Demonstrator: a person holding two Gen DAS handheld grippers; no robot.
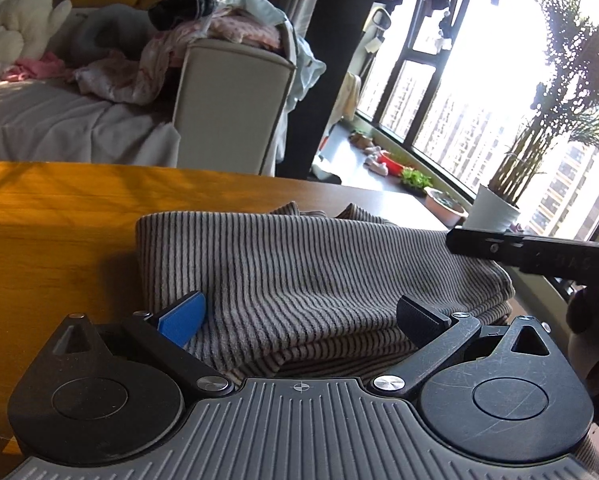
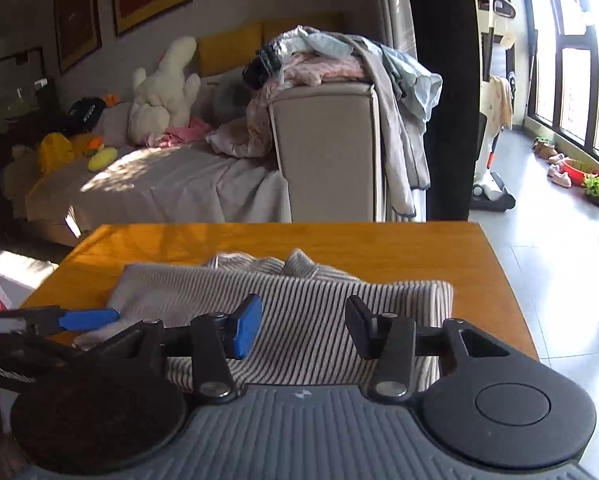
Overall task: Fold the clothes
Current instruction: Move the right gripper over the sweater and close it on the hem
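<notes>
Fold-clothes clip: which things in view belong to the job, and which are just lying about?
Job: striped garment folded on the wooden table; left gripper and right gripper, both open.

Lying about: clothes pile on the sofa arm, white plush toy, potted plant.

Striped garment (image 1: 299,264) near edge hidden under left gripper (image 1: 301,316) body.

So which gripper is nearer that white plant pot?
Right. The right gripper is over the striped garment's end toward the pot; the left gripper is over the other end.
</notes>
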